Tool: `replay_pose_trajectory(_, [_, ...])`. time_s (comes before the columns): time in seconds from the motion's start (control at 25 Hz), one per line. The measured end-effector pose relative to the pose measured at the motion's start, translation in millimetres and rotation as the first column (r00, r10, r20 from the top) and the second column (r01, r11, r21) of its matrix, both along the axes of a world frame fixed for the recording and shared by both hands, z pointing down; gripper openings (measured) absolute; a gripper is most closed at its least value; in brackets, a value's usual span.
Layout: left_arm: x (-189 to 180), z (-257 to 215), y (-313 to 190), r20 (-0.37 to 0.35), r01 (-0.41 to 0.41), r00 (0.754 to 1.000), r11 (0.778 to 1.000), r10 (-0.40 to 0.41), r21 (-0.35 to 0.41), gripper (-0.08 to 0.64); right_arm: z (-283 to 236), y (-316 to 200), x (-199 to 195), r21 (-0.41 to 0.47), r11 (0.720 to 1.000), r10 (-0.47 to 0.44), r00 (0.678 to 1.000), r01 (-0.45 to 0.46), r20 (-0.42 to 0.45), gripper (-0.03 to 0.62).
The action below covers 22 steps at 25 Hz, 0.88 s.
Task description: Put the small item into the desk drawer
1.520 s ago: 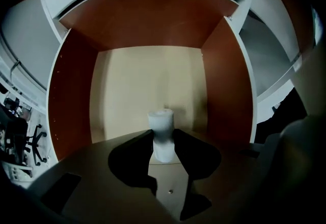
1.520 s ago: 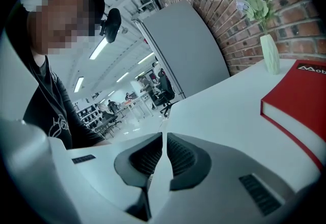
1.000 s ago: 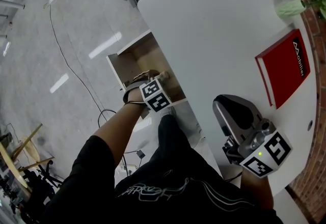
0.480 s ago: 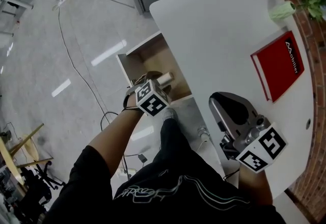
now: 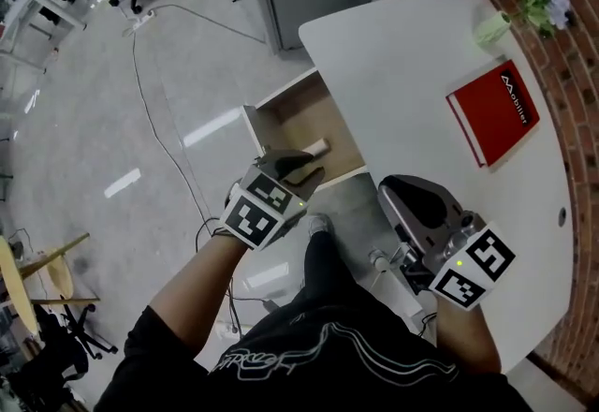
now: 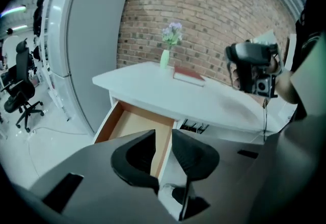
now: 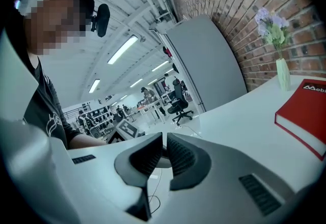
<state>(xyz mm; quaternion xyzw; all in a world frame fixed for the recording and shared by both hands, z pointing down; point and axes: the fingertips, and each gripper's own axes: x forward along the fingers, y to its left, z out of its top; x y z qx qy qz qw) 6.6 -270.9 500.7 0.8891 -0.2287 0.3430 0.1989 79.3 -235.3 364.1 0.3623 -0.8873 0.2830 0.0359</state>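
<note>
Lightness and stiffness are my guess for the small item [image 5: 316,147], a pale short piece lying inside the open drawer [image 5: 253,120]; it may roll, so I would take it across its middle. The left hand-held gripper [image 5: 298,169] hangs above the drawer, and its jaws have just been closing but stand partly apart with nothing between. The right hand-held gripper [image 7: 164,142], over the tabletop [image 5: 402,73], has jaws almost together and empty.
</note>
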Motion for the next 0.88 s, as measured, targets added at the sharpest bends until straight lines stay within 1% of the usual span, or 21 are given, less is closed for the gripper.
replay_pose_trajectory(0.12, [-4.2,-56.6,30.4,-0.082,0.014,0.997,0.999,-0.011,0.034,0.102,-22.1,23.0,-10.6,0.037,0.999,-0.014,1.0,0.014,-0.001,0.054])
replay_pose_trajectory(0.2, [-7.6,-93.5,57.1,-0.187,0.045,0.981,0.999,-0.042,0.014,0.068,-35.6,39.7,-19.2,0.062,0.998,-0.028,1.0,0.028,-0.002,0.054])
replay_pose_trajectory(0.24, [-8.6,-111.3,72.0,-0.25,0.061,0.966,0.998,-0.062,-0.012,0.056,-42.0,48.3,-23.8,0.073,0.997,-0.036,0.999,0.036,-0.002,0.054])
replay_pose_trajectory(0.32, [-10.6,-144.6,100.5,-0.359,0.083,0.928,0.995,-0.1,-0.062,0.046,-53.7,65.4,-32.7,0.091,0.995,-0.048,0.999,0.048,-0.001,0.054])
replay_pose_trajectory(0.4, [-13.9,-174.6,123.6,-0.441,0.105,0.888,0.991,-0.129,-0.079,0.038,-63.7,82.6,-39.6,0.102,0.993,-0.055,0.998,0.055,0.003,0.054])
replay_pose_trajectory(0.48, [-17.6,-201.4,141.7,-0.504,0.121,0.852,0.99,-0.143,-0.076,0.032,-73.8,98.3,-44.2,0.103,0.993,-0.065,0.998,0.062,0.021,0.054])
replay_pose_trajectory(0.52, [-19.6,-213.6,149.9,-0.525,0.125,0.839,0.99,-0.144,-0.071,0.031,-78.8,105.4,-45.8,0.1,0.993,-0.07,0.997,0.066,0.034,0.054])
replay_pose_trajectory(0.56, [-22.0,-224.9,157.6,-0.535,0.127,0.833,0.99,-0.142,-0.065,0.029,-83.4,112.0,-47.1,0.094,0.993,-0.072,0.996,0.068,0.047,0.054])
replay_pose_trajectory(0.68, [-31.9,-254.3,178.5,-0.537,0.139,0.833,0.99,-0.132,-0.028,0.025,-96.7,131.5,-51.7,0.086,0.994,-0.075,0.995,0.07,0.065,0.054])
replay_pose_trajectory(0.88, [-43.4,-294.4,209.0,-0.562,0.163,0.82,0.986,-0.11,0.045,0.023,-126.1,162.4,-63.8,0.139,0.986,-0.096,0.994,0.088,0.054,0.054])
